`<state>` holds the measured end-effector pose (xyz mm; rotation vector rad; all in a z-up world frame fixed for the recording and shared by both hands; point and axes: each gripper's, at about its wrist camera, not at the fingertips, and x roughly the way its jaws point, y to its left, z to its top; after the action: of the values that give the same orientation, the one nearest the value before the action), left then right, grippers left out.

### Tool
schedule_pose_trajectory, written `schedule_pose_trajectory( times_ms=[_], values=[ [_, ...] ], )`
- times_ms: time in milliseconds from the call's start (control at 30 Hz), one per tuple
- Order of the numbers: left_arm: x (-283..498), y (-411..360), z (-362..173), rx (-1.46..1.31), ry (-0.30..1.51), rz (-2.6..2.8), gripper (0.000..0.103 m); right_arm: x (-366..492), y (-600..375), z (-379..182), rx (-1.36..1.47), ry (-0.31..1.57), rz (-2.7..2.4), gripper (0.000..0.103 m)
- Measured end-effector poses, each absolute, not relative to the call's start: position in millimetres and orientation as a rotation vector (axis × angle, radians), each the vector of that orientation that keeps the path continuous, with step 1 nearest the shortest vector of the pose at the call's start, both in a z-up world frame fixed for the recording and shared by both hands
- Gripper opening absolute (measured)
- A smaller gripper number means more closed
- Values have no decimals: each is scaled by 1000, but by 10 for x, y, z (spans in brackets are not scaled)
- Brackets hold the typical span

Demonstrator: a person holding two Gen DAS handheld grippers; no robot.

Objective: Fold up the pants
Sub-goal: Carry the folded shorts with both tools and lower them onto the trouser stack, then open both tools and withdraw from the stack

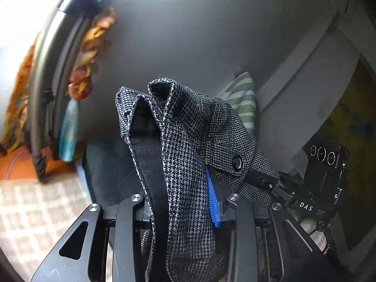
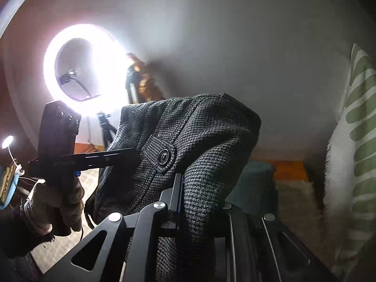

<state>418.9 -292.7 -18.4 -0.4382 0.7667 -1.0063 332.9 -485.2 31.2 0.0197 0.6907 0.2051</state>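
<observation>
The pants (image 1: 185, 145) are grey houndstooth with a black lining and a black button (image 1: 237, 163). They are lifted in the air, held between both grippers. My left gripper (image 1: 183, 202) is shut on the waistband, with a blue pad (image 1: 212, 199) showing against the cloth. My right gripper (image 2: 199, 197) is shut on the waistband too, next to the button flap (image 2: 163, 156). The cloth drapes over both sets of fingers and hides the tips. The right gripper shows in the left wrist view (image 1: 303, 199). The left gripper and its gloved hand show in the right wrist view (image 2: 58, 164).
A bright ring light (image 2: 87, 70) on a tripod stands at the left. A green-and-white striped cushion (image 2: 359, 141) is at the right, also in the left wrist view (image 1: 242, 98). A checkered cover (image 1: 35, 211) lies below. Colourful cloth (image 1: 87, 54) hangs by a dark frame.
</observation>
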Motion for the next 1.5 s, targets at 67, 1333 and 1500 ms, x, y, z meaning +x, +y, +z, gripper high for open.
schedule_pose_trajectory(
  times_ms=[67, 1333, 1500],
  values=[
    [4266, -2996, -251, -440, 773, -994, 31, 3455, -4948, 239, 11, 699, 207, 12],
    [4077, -2750, -424, -164, 848, -761, 50, 3353, -5313, -149, 118, 746, -44, 66],
    [3727, -2597, -281, -152, 812, -774, 58, 2980, -5087, 10, 135, 704, -58, 71]
  ],
)
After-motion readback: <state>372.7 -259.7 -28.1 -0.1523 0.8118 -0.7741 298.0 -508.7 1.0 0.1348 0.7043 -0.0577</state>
